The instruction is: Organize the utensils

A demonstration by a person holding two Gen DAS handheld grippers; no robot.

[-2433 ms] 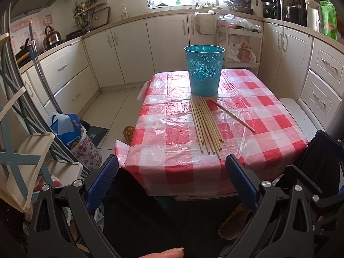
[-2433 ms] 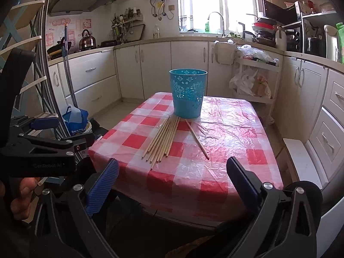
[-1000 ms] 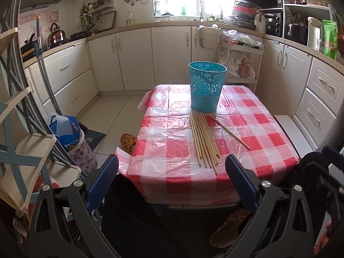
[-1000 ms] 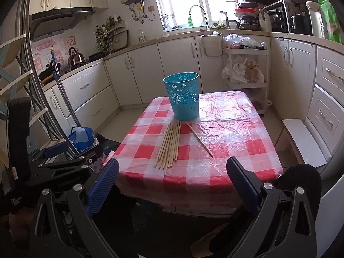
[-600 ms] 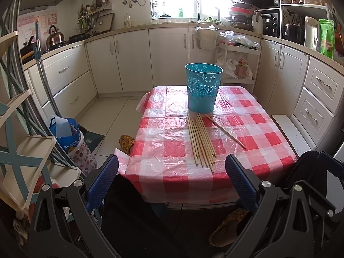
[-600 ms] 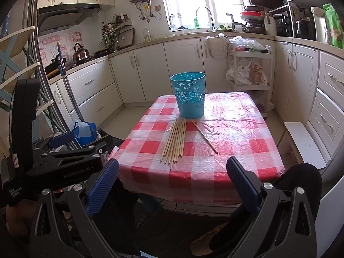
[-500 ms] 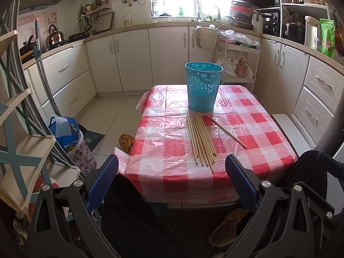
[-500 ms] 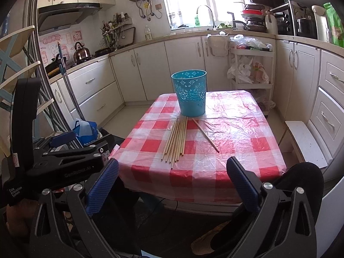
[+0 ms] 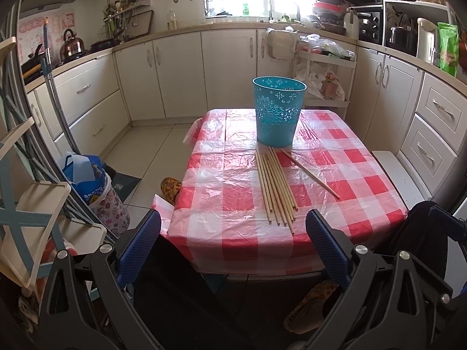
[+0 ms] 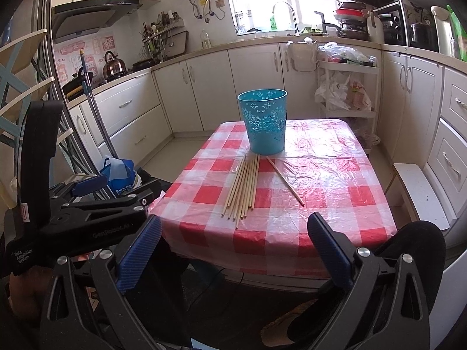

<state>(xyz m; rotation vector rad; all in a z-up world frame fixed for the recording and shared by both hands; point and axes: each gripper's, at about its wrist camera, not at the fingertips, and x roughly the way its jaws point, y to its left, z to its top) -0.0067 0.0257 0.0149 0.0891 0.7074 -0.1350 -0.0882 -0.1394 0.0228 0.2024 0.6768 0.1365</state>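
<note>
A small table draped in a red-and-white checked plastic cloth [image 9: 233, 201] stands in a cream-cabinet kitchen. Toward its far end sits an upright turquoise plastic bin with cut-out flower patterns [image 9: 278, 112], open at the top and seemingly the holder for the utensils. Just in front of the bin, a bundle of long pale wooden chopsticks [image 9: 275, 188] lies flat and roughly parallel, far ends touching or nearly touching the bin's base. One stray wooden chopstick [image 9: 310, 173] lies angled off to the right of the bundle.

The left gripper [image 9: 233, 246] hangs below the table's near edge, blue-padded jaws spread wide, holding nothing. The right gripper [image 10: 235, 250] is likewise wide apart and empty, also short of the table. Neither touches a stick, so gathering appears not yet begun; both seem poised to approach.
</note>
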